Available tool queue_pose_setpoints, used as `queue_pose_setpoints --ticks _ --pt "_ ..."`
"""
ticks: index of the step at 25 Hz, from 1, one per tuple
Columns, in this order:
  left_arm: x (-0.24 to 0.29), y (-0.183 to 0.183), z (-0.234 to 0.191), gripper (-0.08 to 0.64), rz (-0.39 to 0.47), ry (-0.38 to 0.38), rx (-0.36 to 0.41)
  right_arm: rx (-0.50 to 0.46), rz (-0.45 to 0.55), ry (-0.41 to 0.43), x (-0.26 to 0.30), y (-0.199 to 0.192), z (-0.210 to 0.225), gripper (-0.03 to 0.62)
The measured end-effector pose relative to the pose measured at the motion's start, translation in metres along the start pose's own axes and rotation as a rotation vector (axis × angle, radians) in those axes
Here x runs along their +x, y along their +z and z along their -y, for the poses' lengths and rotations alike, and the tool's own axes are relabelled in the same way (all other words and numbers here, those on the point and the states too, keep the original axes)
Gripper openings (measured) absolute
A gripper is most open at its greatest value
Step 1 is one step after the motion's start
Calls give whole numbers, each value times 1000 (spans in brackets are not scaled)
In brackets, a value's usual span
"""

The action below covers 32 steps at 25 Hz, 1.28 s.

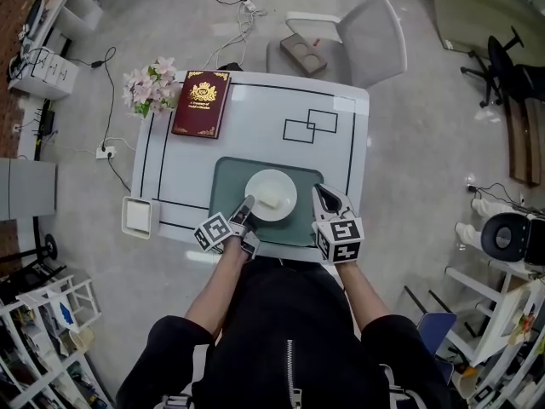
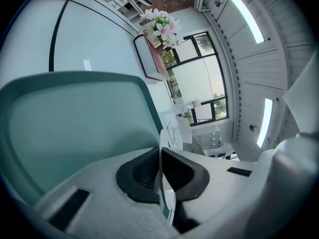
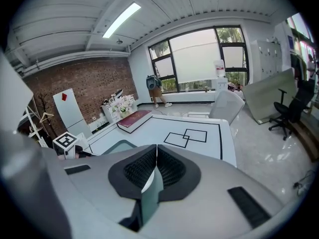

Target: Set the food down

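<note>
A white plate point(image 1: 271, 194) with a pale block of food point(image 1: 271, 200) on it rests on the green placemat point(image 1: 226, 177) at the table's near edge. My left gripper point(image 1: 245, 210) is at the plate's near-left rim and shut on it; in the left gripper view the thin white plate rim point(image 2: 160, 138) stands edge-on between the closed jaws of the left gripper point(image 2: 160, 171). My right gripper point(image 1: 322, 196) sits just right of the plate, over the mat's right edge, apart from the rim. In its own view the right gripper point(image 3: 156, 168) is shut, pads together.
A dark red book point(image 1: 202, 102) and a bunch of pink flowers point(image 1: 152, 83) lie at the table's far left. Two overlapping black rectangles point(image 1: 311, 126) are marked at far right. A small white tray point(image 1: 138, 216) sits at the near-left corner. A grey chair point(image 1: 358, 32) stands beyond the table.
</note>
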<state>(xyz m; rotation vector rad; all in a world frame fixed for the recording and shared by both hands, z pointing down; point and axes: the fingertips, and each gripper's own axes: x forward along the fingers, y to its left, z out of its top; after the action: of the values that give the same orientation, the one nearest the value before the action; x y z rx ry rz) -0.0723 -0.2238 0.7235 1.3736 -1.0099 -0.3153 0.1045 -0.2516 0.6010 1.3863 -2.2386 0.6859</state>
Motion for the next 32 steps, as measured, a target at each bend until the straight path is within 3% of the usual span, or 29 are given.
queue_pose_setpoints --ticks 11,21,32 --pt "15 -13 0 15 -46 26 45 20 9 -52 -15 -3 26 11" --pt "19 -13 1 15 -48 46 95 23 0 -47 -12 -5 31 11" --pt "18 -13 -7 23 -40 122 165 20 -9 -42 -11 -8 33 11"
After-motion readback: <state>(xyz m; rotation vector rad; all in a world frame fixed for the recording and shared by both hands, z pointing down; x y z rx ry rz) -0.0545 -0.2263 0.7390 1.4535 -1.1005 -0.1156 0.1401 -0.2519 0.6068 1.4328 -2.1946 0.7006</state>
